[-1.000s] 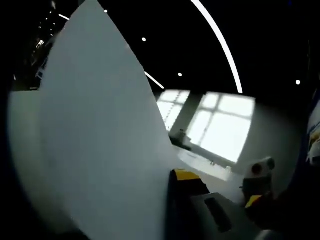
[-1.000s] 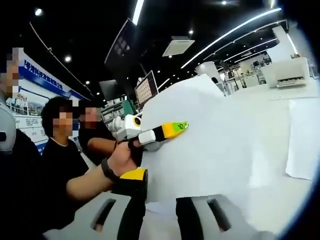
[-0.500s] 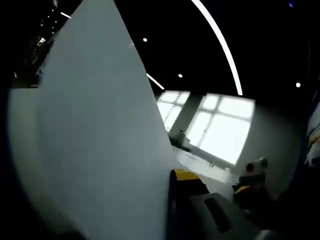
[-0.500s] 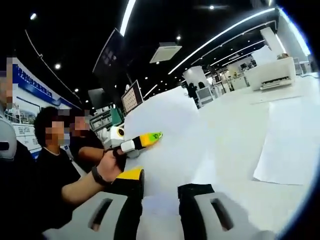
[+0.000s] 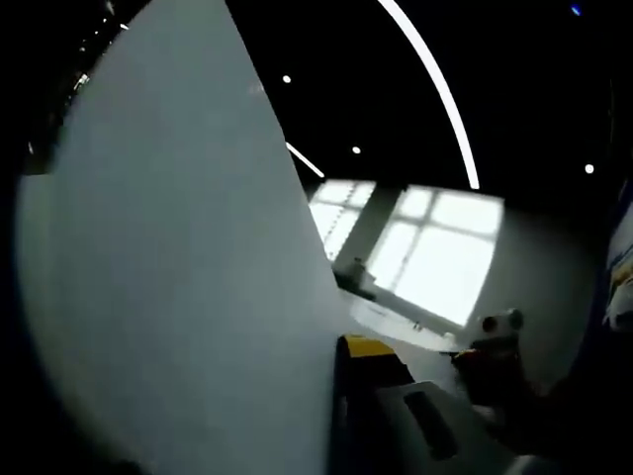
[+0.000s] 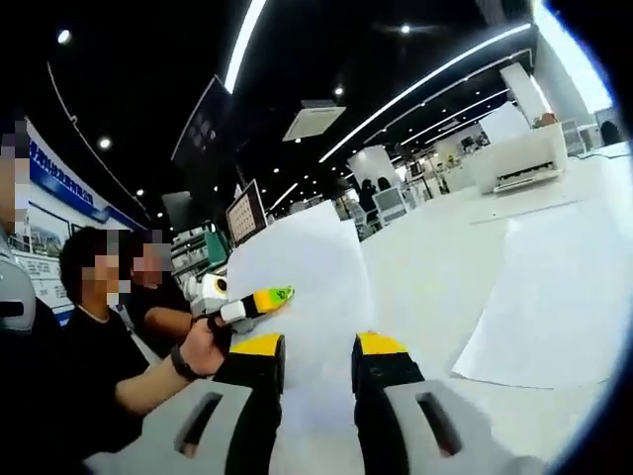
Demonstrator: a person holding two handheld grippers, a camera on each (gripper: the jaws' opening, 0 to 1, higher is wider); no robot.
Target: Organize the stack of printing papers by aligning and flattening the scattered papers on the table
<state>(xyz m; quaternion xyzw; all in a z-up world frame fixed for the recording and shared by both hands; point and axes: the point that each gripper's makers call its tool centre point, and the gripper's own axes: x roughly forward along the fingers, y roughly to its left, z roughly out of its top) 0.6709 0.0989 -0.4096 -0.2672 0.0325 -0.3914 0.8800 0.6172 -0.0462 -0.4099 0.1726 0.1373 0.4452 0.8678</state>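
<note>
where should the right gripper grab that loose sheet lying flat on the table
Judging from the right gripper view, take the loose sheet at its near corner, which points toward the right gripper. It lies flat on the table, so slide one jaw low under that edge from the gripper's side rather than coming from above. The jaws already stand apart.

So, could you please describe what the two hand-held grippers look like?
The right hand-held gripper has pale grey slotted jaws with black inner pads and yellow tips. The left hand-held gripper looks white with a yellow tip marked green; its holder wears a dark wristband.
</note>
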